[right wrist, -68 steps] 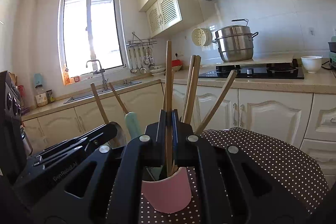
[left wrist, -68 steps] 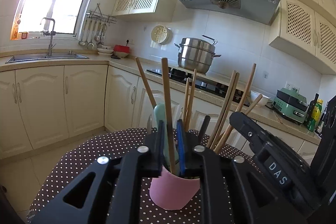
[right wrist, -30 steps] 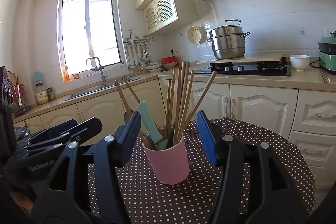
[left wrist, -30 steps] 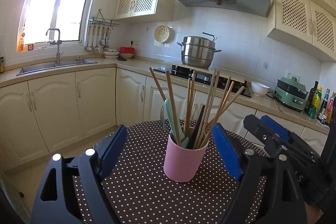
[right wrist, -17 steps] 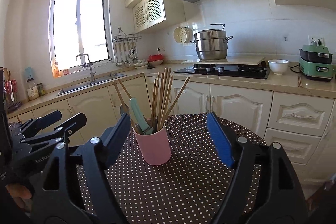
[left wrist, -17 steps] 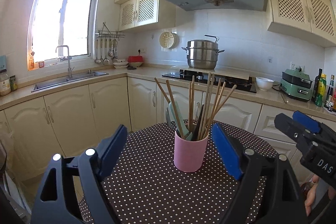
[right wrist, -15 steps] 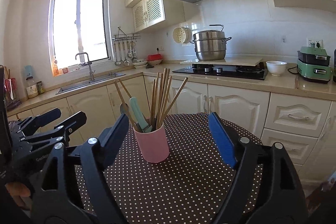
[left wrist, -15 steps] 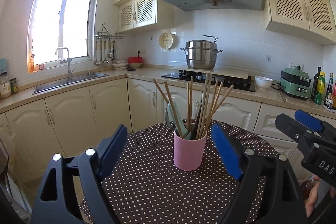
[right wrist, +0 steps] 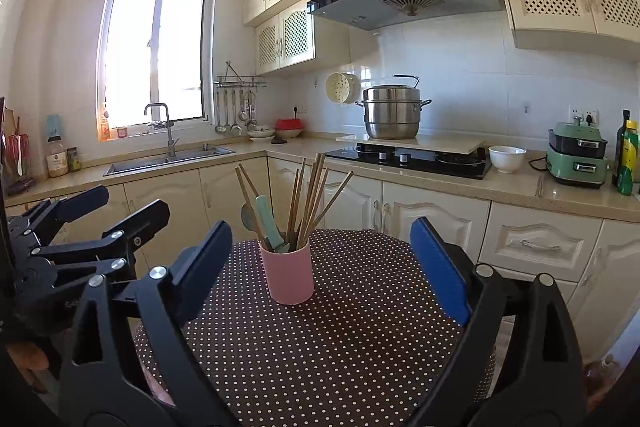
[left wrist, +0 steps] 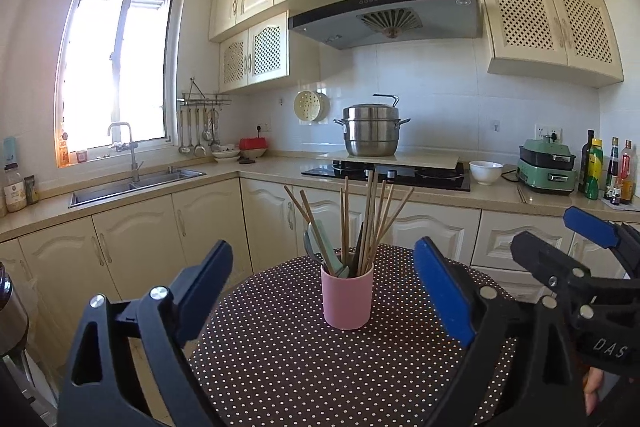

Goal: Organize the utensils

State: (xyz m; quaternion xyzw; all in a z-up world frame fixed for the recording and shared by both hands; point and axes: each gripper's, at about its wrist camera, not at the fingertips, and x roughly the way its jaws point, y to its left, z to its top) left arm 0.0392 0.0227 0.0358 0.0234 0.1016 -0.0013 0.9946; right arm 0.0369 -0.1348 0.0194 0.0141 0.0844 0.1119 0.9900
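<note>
Polka-dot tablecloth (left wrist: 280, 367) is being framed nearest by the left gripper (left wrist: 324, 287) and right gripper (right wrist: 320, 267), jaws opening wide and empty. Beyond them, a pink cup (left wrist: 347, 297) is standing holding light, stiff chopsticks (left wrist: 372, 223), probably best pinched mid-shaft.

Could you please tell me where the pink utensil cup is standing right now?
The pink cup stands upright near the middle of the polka-dot table, centred in the left wrist view and slightly left of centre in the right wrist view, touching neither gripper.
</note>
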